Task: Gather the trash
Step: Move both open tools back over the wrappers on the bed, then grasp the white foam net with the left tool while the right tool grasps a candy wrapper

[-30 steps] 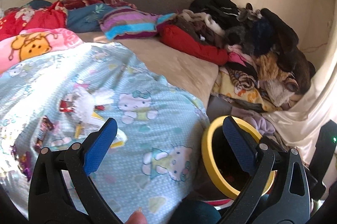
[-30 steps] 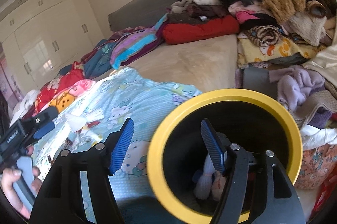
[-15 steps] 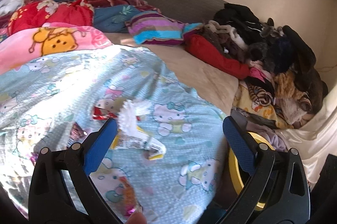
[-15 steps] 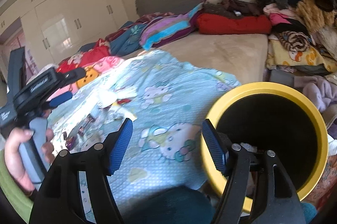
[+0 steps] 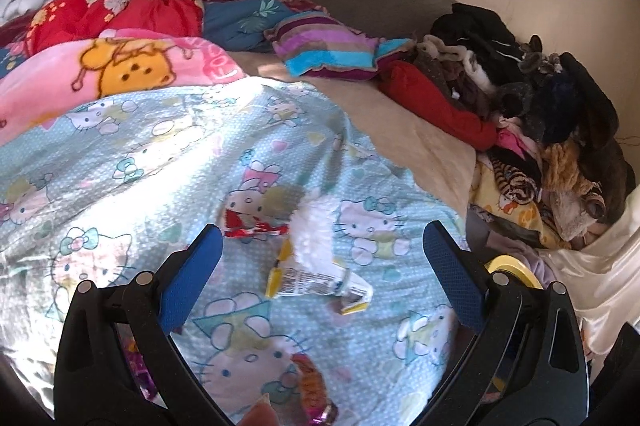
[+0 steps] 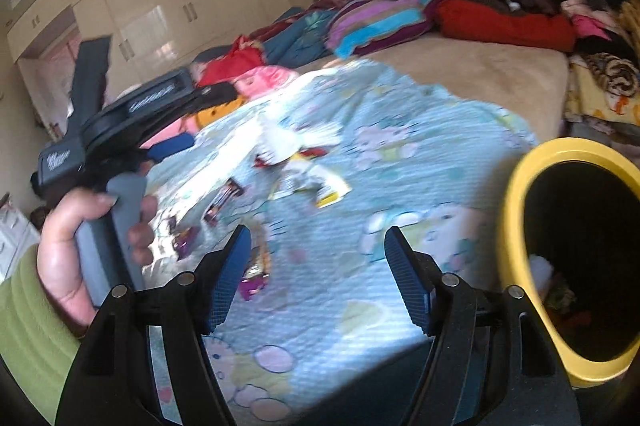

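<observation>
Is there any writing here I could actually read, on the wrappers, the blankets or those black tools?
None reads clearly.
Pink blanket: pink lettering, too distorted to read.
White wrapper: fine print, too small.
Left gripper: white lettering on its body, blurred; a white mark on its block, also blurred.

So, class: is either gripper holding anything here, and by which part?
Nothing is held. The left gripper and right gripper are open and empty above the wrappers.
</observation>
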The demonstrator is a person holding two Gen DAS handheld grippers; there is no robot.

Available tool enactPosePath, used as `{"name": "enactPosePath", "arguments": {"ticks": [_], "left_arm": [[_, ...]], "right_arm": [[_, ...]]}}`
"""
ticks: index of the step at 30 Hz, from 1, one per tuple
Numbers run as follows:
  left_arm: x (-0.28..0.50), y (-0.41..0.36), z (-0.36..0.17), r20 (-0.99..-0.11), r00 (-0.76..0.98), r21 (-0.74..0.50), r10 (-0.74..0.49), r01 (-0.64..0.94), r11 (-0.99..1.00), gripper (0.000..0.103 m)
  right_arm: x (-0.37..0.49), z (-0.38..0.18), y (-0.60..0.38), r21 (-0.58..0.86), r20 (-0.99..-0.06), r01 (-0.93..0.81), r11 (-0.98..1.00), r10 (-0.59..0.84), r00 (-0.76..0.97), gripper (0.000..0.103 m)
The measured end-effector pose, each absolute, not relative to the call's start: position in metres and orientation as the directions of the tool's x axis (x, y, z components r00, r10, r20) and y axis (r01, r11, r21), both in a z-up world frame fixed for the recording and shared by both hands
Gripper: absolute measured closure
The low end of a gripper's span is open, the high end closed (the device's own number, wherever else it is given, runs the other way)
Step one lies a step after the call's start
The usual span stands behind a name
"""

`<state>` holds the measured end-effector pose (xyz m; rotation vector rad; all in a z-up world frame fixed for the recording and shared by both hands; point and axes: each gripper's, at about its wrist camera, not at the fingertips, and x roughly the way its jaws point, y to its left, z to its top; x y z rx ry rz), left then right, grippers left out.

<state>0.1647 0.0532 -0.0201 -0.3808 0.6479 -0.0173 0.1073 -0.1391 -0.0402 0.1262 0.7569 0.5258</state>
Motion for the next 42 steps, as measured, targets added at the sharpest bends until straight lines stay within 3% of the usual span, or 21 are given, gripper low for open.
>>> {"name": "enactPosePath", "arguments": {"ticks": [3, 10, 16, 18, 21, 24, 28, 42], "left_arm": [[0.171, 0.062, -0.024, -0.598, 0.789, -0.363, -0.142, -0.109, 0.925, 0.011], [0.19, 0.07, -0.039, -0.637, 0.747, -0.397, -0.191, -0.105, 0.912, 0.029], [0.203, 0.066, -0.05, -0.663, 0.713, -0.4, -0.227, -0.081, 0.913, 0.04], [0.209, 0.065, -0.056, -0.673, 0.7, -0.403, -0.239, -0.076, 0.912, 0.042], [0.214, 0.066, -0.063, -0.681, 0.688, -0.412, -0.251, -0.077, 0.908, 0.051], [0.219, 0.065, -0.072, -0.686, 0.674, -0.436, -0.275, -0.077, 0.897, 0.061], [0.221, 0.063, -0.082, -0.681, 0.664, -0.474, -0.309, -0.077, 0.877, 0.09], [0.176, 0.058, -0.053, -0.599, 0.753, -0.456, -0.274, -0.038, 0.889, 0.092]], "right_arm": [[0.112, -0.048, -0.122, 0.321, -0.639, -0.426, 0.846, 0.525, 0.562, 0.036], [0.122, -0.068, -0.09, 0.307, -0.688, -0.455, 0.836, 0.525, 0.501, 0.038], [0.133, -0.09, -0.064, 0.305, -0.734, -0.48, 0.823, 0.524, 0.432, 0.052], [0.137, -0.098, -0.057, 0.324, -0.743, -0.482, 0.814, 0.534, 0.403, 0.061], [0.139, -0.109, -0.052, 0.338, -0.758, -0.487, 0.805, 0.54, 0.367, 0.08], [0.135, -0.11, -0.053, 0.336, -0.752, -0.496, 0.801, 0.545, 0.37, 0.082], [0.127, -0.107, -0.06, 0.331, -0.744, -0.492, 0.805, 0.544, 0.389, 0.084], [0.113, -0.087, -0.105, 0.41, -0.667, -0.432, 0.803, 0.587, 0.458, 0.086]]}}
